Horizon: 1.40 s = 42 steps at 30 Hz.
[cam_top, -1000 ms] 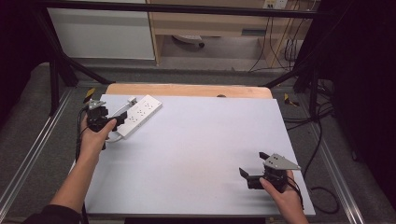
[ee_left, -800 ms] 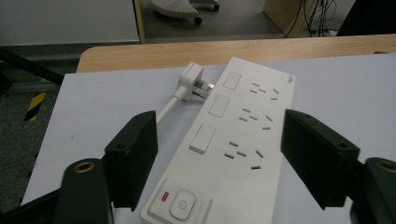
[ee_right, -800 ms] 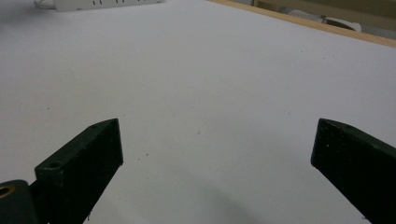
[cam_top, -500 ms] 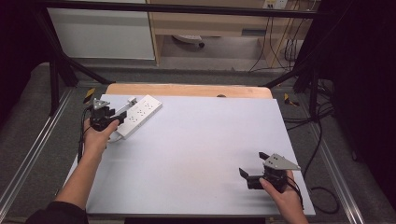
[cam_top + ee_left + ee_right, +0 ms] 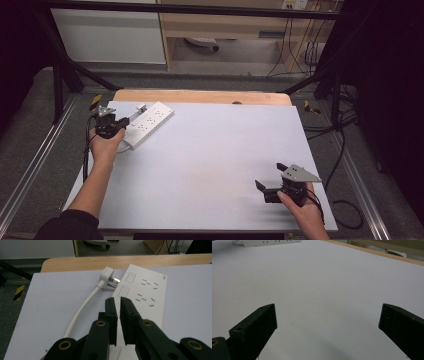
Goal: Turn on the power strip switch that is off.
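High view: white rectangular plastic power strip [image 5: 148, 123] lies at the far left of the white-topped table [image 5: 210, 165]; left hand-held gripper [image 5: 116, 125] sits at its near end, positioned to take hold.
Left gripper view: jaws have just been closing, now nearly together, nothing visibly clamped; white cord [image 5: 82, 311] and white plug [image 5: 107, 276] lie just beside.
Right gripper view: right hand-held gripper [image 5: 328, 322] released, jaws wide over bare table, idle.

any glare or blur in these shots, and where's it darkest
High view: even light on the table, room edges nearly black. Left gripper view: a bright glint on the plug, the power strip sharp. Right gripper view: the near tool blurred, a soft shadow under it.
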Each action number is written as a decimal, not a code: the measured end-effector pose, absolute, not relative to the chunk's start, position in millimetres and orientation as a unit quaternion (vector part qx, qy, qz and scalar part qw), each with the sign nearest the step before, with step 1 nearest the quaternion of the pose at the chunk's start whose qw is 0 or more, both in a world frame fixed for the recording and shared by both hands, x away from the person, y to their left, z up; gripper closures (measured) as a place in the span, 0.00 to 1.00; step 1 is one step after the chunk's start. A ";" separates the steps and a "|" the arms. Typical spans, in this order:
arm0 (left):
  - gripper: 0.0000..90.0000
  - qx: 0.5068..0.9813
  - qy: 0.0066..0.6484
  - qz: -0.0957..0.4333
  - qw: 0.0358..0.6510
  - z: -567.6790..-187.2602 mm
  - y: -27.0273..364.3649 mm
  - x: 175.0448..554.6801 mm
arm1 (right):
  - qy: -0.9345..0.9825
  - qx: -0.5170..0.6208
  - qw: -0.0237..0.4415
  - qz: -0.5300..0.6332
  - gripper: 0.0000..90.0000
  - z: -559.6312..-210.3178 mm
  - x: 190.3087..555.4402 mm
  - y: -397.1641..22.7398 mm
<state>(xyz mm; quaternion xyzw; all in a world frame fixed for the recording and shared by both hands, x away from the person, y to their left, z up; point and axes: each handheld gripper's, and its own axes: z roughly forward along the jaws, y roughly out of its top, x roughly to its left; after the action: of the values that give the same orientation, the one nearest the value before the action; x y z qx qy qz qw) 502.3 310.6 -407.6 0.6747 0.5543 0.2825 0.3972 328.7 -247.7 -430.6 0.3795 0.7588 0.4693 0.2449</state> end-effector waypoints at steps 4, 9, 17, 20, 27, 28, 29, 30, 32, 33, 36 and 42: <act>0.97 0.672 0.556 0.285 0.398 -408.1 312.8 503.3 | 0.760 0.375 0.241 0.472 0.02 -431.0 329.0 -246.1; 1.00 0.674 0.556 0.283 0.397 -410.6 313.4 505.5 | 0.765 0.368 0.238 0.472 0.02 -432.1 329.5 -242.3; 1.00 0.680 0.558 0.267 0.394 -413.6 313.2 509.2 | 0.771 0.363 0.240 0.465 0.02 -432.9 331.0 -237.5; 1.00 0.686 0.554 0.269 0.388 -411.5 313.2 510.8 | 0.772 0.362 0.241 0.464 0.02 -433.2 331.1 -237.9; 1.00 0.689 0.549 0.272 0.387 -404.4 310.1 517.4 | 0.769 0.363 0.241 0.467 0.02 -432.7 330.7 -239.4; 1.00 0.689 0.549 0.272 0.387 -404.4 310.1 517.4 | 0.770 0.363 0.241 0.467 0.02 -432.6 330.3 -239.4; 1.00 0.690 0.549 0.270 0.387 -404.9 308.5 519.0 | 0.769 0.362 0.241 0.468 0.02 -432.5 330.2 -239.3; 1.00 0.691 0.548 0.270 0.387 -405.2 307.6 519.7 | 0.769 0.362 0.242 0.468 0.02 -432.2 330.0 -239.4; 1.00 0.693 0.547 0.269 0.385 -405.9 305.0 521.3 | 0.768 0.361 0.242 0.470 0.02 -431.7 329.8 -239.7; 1.00 0.693 0.547 0.269 0.385 -405.9 305.0 521.3 | 0.768 0.362 0.241 0.471 0.02 -431.7 329.7 -239.8; 1.00 0.692 0.548 0.270 0.385 -406.4 302.5 523.1 | 0.768 0.362 0.241 0.471 0.02 -431.7 329.9 -239.9; 1.00 0.694 0.547 0.270 0.383 -407.4 301.8 524.1 | 0.769 0.359 0.241 0.471 0.02 -431.7 329.9 -239.6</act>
<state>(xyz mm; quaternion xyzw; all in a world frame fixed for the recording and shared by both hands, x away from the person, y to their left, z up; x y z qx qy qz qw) 524.1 301.8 -407.4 0.6937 0.5466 0.2704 0.3832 329.9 -239.6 -431.7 0.3593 0.7689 0.4710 0.2405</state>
